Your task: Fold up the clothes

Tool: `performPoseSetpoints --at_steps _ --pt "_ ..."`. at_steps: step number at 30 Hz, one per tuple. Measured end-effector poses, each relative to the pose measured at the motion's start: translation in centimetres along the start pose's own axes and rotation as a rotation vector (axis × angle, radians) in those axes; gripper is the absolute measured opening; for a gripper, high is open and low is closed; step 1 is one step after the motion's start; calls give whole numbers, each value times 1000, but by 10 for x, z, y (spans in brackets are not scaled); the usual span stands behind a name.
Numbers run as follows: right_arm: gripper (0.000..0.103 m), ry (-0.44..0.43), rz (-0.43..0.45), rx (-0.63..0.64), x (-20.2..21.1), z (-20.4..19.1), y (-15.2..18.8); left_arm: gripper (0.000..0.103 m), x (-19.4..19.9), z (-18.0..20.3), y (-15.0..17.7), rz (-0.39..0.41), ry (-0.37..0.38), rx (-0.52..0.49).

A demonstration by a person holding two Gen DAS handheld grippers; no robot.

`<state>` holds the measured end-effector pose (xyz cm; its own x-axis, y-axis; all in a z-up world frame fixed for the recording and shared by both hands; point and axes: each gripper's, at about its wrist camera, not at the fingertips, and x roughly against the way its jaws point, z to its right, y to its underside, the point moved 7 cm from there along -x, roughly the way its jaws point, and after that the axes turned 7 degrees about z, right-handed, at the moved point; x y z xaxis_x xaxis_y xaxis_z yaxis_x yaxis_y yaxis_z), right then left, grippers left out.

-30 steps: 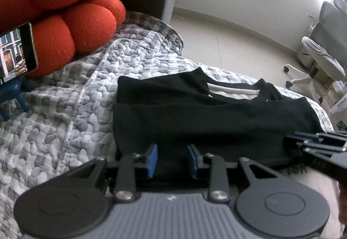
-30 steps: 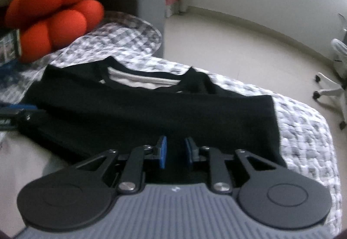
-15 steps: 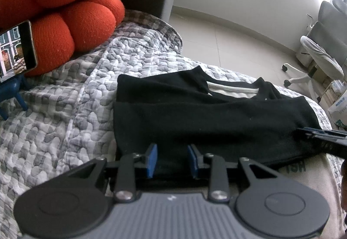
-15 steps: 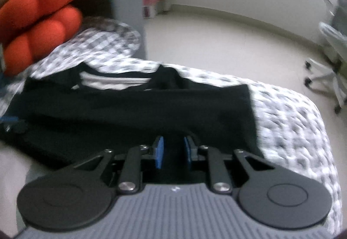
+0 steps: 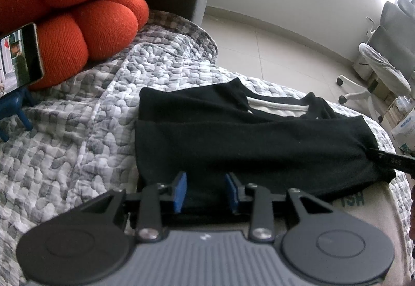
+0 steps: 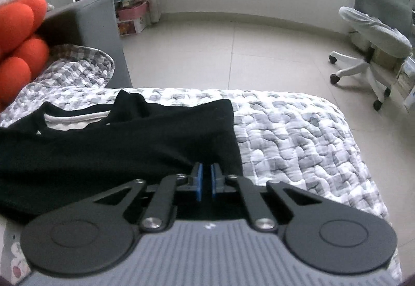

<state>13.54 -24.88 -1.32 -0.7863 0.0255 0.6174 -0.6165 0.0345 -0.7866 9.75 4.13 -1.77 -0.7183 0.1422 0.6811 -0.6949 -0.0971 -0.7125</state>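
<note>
A: Since the earlier frame the right gripper [image 6: 205,178] has slid toward the black shirt's [image 6: 116,148] right edge, and its blue pads have drawn in from a clear gap to a thin slit.

B: And the left wrist view?

A: The left gripper [image 5: 205,191] sits over the shirt's [image 5: 246,145] near hem. Its fingers [image 5: 179,191] stand at a moderate gap and are easing apart; black cloth lies between them, but the pads do not press it. The shirt lies folded on the grey quilt [image 5: 77,145], collar away from the camera. A red cushion [image 5: 77,13] and a phone [image 5: 19,56] sit at far left.

B: And the right wrist view?

A: Its fingers [image 6: 198,178] are nearly closed on the dark fabric at the shirt's near right corner. Beyond, the quilt [image 6: 298,140] runs to the tiled floor [image 6: 233,52], where an office chair [image 6: 376,34] stands.
</note>
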Motion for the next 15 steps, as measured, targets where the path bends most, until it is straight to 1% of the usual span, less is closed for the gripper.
performPoseSetpoints --at_steps 2,8,15 --pt "5 3 1 4 -1 1 0 36 0 0 0 1 0 -3" --pt "5 -6 4 -44 -2 5 -2 36 -1 0 -1 0 1 -2" --pt "5 2 14 -42 -3 3 -5 36 -1 0 -1 0 1 -3"
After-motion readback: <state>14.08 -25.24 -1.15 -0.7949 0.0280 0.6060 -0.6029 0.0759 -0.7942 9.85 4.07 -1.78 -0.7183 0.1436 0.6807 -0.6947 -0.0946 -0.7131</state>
